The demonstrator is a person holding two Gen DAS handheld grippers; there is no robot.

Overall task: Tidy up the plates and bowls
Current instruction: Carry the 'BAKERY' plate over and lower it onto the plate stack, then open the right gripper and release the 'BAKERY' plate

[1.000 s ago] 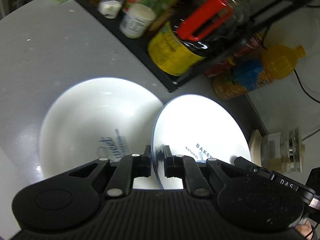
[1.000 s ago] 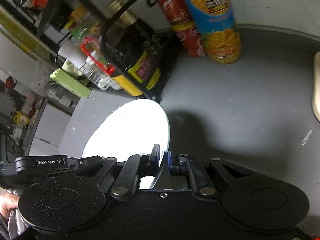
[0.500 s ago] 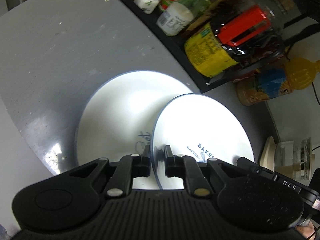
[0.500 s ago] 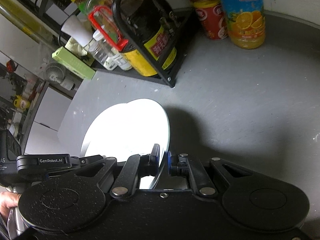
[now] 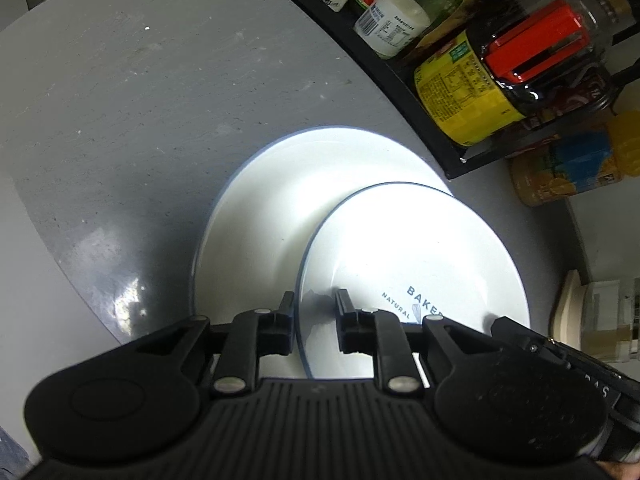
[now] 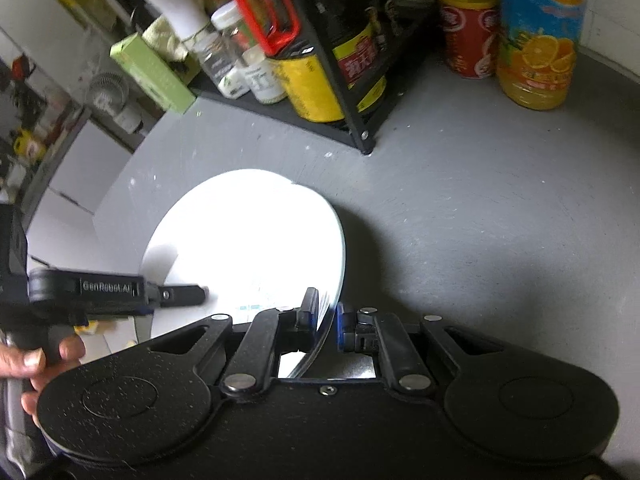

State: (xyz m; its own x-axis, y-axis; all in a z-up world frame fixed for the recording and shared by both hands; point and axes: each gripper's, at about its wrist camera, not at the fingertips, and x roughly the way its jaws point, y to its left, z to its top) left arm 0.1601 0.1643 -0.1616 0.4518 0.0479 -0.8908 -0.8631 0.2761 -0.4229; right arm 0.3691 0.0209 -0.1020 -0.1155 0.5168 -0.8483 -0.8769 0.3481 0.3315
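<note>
the left tool (image 5: 314, 310) stands parted, its fingers straddling the rim of the small plate (image 5: 416, 264) without gripping. the right tool (image 6: 328, 312) stands slightly parted around the same plate's edge. the small plate, marked "natural", overlaps the large plate (image 5: 272, 208) on the grey surface (image 5: 120, 120). farther back, a black rack (image 6: 352, 120) holds jars and bottles; a juice bottle (image 6: 540, 32) stands beside it.

Home kitchen: a grey countertop (image 6: 480, 208) is carrying a black wire rack (image 6: 352, 120) that is holding seasoning jars (image 5: 394, 20) and a large dark sauce bottle (image 5: 500, 76) with a red handle. An orange juice bottle (image 6: 540, 40) and red cans (image 6: 468, 36) are standing beside it; white cabinet fronts (image 6: 76, 168) are showing beyond the counter edge.
</note>
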